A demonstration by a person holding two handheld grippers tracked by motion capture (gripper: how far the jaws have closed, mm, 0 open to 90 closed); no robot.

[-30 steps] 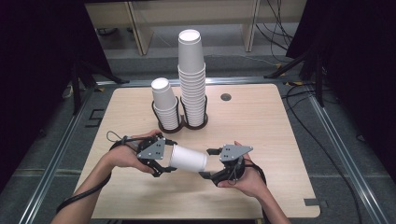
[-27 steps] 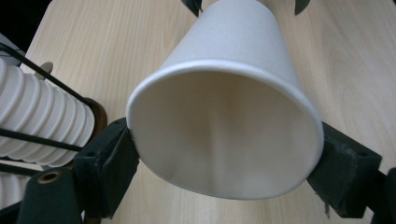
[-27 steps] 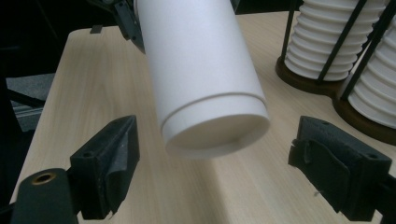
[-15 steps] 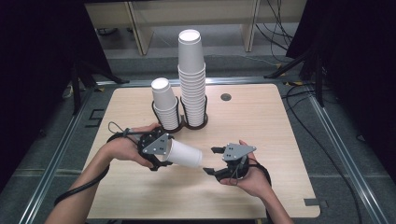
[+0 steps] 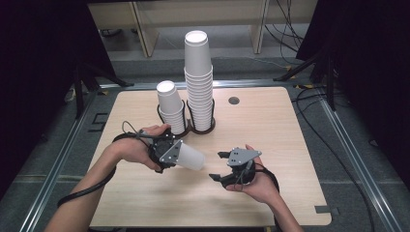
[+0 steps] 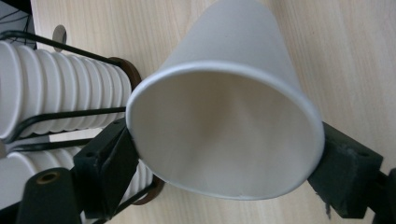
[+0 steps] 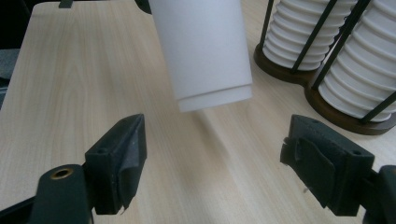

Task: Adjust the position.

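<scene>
Nearest, right gripper [image 5: 223, 166]: sitting low at the table's near edge in the person's right hand, jaws standing wide apart and clasping nothing; in the right gripper view the pads [image 7: 122, 158] are framing bare wood, with the cup's base hanging just ahead of them, apart from both.
Left gripper [image 5: 167, 153]: squeezing a single white paper cup [image 5: 189, 157] at its rim end; in the left gripper view the two jaws are pressing on opposite sides of the mouth, bending it slightly oval.
Cup position: lying sideways above the table [image 5: 270, 130], mouth toward the left hand, base pointing at the right gripper.
Step, as I judge it: one cup is being carried alone, between the grippers, apparently heading for a stack.
Next move, a guess: turning the cup to match a stack, then lowering it squarely on.
Farther back: short stack [image 5: 170, 104] and tall stack [image 5: 198, 77] are standing side by side in a black wire holder [image 5: 212, 126].
</scene>
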